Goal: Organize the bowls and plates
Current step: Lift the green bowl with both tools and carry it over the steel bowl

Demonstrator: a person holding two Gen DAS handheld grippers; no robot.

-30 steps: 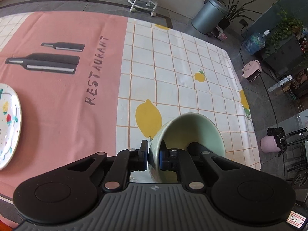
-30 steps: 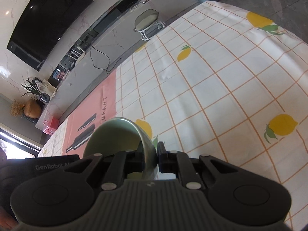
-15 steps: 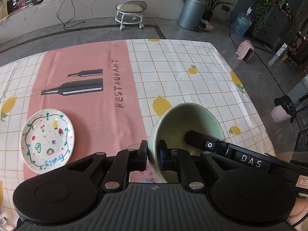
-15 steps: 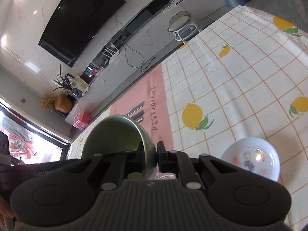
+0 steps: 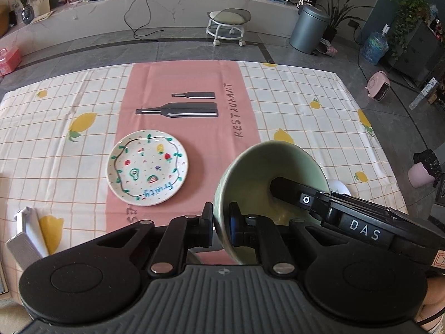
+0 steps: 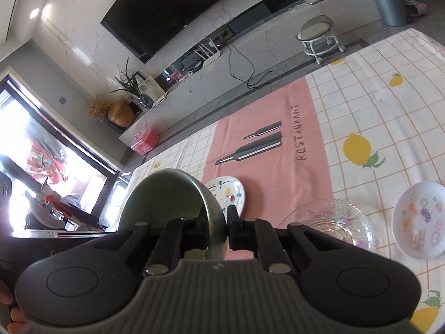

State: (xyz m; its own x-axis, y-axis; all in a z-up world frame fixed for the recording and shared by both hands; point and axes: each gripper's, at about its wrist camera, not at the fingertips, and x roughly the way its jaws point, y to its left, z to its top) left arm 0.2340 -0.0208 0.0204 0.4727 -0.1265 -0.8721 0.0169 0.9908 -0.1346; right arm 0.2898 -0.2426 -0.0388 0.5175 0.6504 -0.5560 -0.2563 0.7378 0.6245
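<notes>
Both grippers pinch the rim of one pale green bowl (image 5: 267,178), held in the air above the table. My left gripper (image 5: 221,226) is shut on its left rim. My right gripper (image 6: 217,229) is shut on the opposite rim of the bowl (image 6: 167,194); its body reaches into the left wrist view (image 5: 347,217). A painted fruit plate (image 5: 148,171) lies on the pink runner (image 5: 192,128). A clear glass dish (image 6: 325,222) and a small white decorated bowl (image 6: 420,220) sit on the table at right.
A white-and-grey object (image 5: 25,236) lies at the table's near left edge. The lemon-print tablecloth (image 5: 306,111) covers the table. A stool (image 5: 226,25) and a bin (image 5: 308,27) stand on the floor beyond the far edge.
Both grippers have lifted the green bowl higher and tilted back, so more of the table shows: the fruit plate, the glass dish and the white bowl have come into view.
</notes>
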